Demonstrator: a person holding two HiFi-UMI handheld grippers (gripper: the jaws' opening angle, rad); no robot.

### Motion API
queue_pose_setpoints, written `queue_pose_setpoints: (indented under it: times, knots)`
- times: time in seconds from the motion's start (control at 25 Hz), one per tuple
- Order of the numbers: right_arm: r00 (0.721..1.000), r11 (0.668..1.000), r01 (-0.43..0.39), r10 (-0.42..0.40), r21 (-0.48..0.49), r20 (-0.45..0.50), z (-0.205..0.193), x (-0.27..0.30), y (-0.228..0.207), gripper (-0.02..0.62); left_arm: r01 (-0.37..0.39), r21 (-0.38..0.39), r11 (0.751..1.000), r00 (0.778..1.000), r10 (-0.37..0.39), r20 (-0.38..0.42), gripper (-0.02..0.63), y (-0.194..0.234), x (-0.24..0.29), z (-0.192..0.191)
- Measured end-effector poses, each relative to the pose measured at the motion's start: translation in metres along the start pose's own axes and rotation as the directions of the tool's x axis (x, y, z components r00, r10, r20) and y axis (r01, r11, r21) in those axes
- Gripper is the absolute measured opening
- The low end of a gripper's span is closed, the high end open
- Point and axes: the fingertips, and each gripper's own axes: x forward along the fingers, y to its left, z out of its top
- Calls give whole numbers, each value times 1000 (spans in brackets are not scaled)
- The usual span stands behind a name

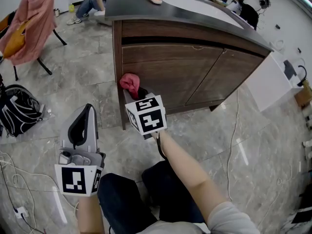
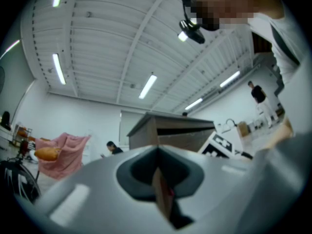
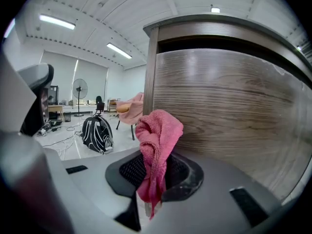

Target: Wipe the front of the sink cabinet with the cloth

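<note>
The crumpled pink terry cloth (image 3: 158,130) is pinched between the jaws of the right gripper (image 3: 154,175), its bunched top standing above them and a tail hanging below. It sits at the front-left corner of the dark brown wood-grain sink cabinet (image 1: 170,72), roughly mid-height on the left door. It is close to the panel, but contact cannot be confirmed. The left gripper (image 2: 157,167) has its jaws pressed together on nothing and is held low and well apart from the cabinet, over the grey marbled tile floor (image 1: 97,72).

The step in hand appears to be bringing the cloth to the cabinet front for a wiping stroke. The next move likely calls for pressing the cloth flat against the wood and sweeping toward the right-hand door.
</note>
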Motion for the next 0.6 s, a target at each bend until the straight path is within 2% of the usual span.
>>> queue_pose_setpoints:
  times: [0.32,0.6]
  knots:
    - [999,999,34,-34,33,7,-5,-14,-36,67,12,-6,1000,1000,-12,2,6,-7,8,-1]
    - [994,993,106,-106,58,-8,-18,-27,-76,69,30,-9,999,1000,-30,2,6,-12,16,-3]
